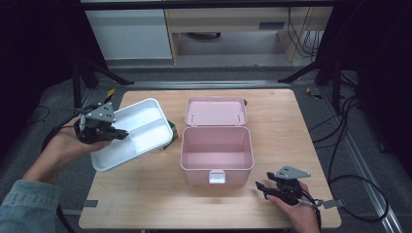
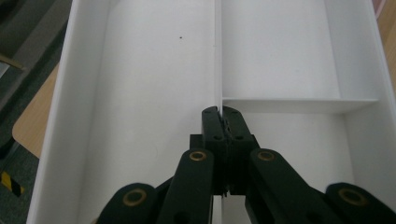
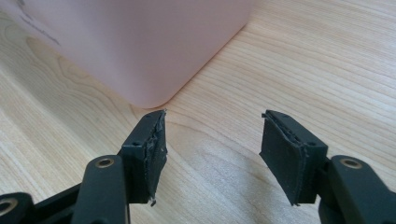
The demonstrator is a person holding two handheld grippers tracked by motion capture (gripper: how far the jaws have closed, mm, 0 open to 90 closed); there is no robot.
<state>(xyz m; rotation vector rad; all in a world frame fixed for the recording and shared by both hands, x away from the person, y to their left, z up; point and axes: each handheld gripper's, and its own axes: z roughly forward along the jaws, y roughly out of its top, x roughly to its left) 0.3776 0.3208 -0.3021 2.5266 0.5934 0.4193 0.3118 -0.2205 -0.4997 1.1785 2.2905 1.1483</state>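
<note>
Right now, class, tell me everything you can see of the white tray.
The white tray looks like smooth plastic, rectangular, with a long divider and a shorter cross wall making three empty compartments. The left gripper is shut on the long divider and holds the tray tilted at the table's left edge, beside the open pink box.

High view overhead facing forward, tool views close, sharing table

dim surrounds, table evenly lit, sharp
</note>
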